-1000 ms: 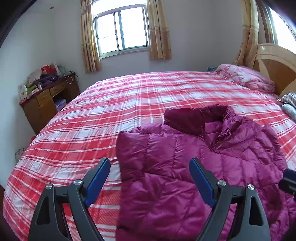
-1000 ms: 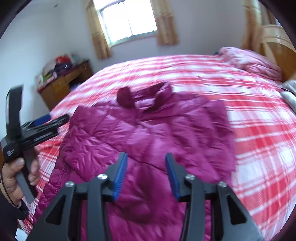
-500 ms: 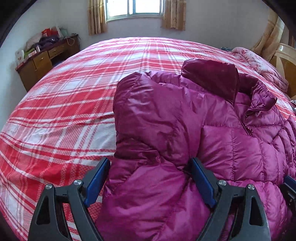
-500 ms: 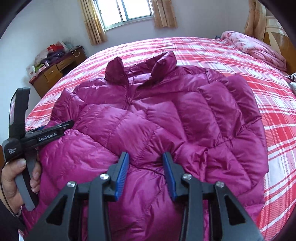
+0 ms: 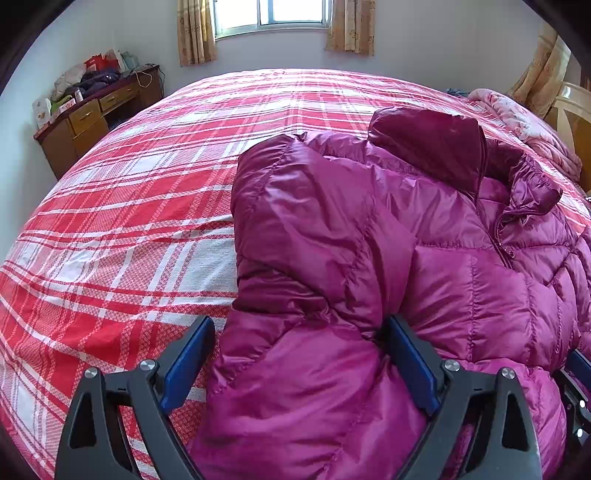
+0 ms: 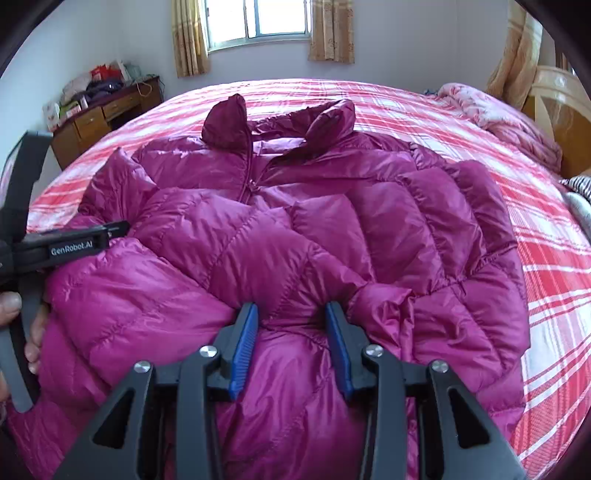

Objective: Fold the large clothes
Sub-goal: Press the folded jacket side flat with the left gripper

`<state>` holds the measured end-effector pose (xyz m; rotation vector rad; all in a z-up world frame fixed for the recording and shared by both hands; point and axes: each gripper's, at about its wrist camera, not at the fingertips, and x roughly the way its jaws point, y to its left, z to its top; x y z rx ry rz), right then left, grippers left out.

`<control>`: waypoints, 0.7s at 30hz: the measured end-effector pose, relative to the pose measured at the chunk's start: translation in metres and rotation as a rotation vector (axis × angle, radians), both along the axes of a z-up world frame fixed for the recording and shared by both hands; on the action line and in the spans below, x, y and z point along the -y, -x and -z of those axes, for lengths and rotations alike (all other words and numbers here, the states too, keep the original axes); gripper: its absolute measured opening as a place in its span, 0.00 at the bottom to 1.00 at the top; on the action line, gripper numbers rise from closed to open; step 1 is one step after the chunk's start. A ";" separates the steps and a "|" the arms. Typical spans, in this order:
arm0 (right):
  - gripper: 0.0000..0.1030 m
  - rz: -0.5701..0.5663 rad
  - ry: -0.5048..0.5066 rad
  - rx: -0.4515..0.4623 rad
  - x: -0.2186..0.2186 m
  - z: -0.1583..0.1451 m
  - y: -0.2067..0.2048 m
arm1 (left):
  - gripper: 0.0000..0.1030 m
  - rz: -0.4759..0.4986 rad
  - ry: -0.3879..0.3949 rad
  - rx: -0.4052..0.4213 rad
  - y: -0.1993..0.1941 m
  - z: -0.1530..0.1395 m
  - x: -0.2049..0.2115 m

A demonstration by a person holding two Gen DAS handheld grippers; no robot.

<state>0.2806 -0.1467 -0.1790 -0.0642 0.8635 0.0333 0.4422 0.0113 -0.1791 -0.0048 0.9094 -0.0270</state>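
Observation:
A magenta quilted puffer jacket [image 6: 295,221] lies front up on the bed, collar toward the window, zipper partly open. It also fills the right of the left wrist view [image 5: 369,240]. My left gripper [image 5: 299,354] is open wide, and the jacket's left sleeve and side bulge between its blue pads. It shows at the left of the right wrist view [image 6: 74,243]. My right gripper [image 6: 291,332] is partly closed, with a fold of the jacket's lower front between its pads.
The bed carries a red and white plaid cover [image 5: 129,206]. A pink quilt [image 6: 491,114] and wooden headboard [image 6: 565,122] lie at the right. A cluttered wooden desk [image 5: 88,118] stands by the left wall, under a curtained window [image 6: 258,22].
Both grippers have come down from above the bed onto the jacket. The left one now has the sleeve between its jaws; the right one has the lower front between its narrowed jaws.

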 end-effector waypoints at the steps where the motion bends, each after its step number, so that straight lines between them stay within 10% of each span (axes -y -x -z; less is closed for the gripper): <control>1: 0.40 0.001 0.012 0.000 -0.001 0.000 0.000 | 0.91 -0.001 -0.001 -0.001 0.000 0.000 0.000; 21: 0.40 0.009 0.075 0.016 -0.009 0.004 0.001 | 0.93 -0.012 -0.037 0.090 0.037 -0.025 0.007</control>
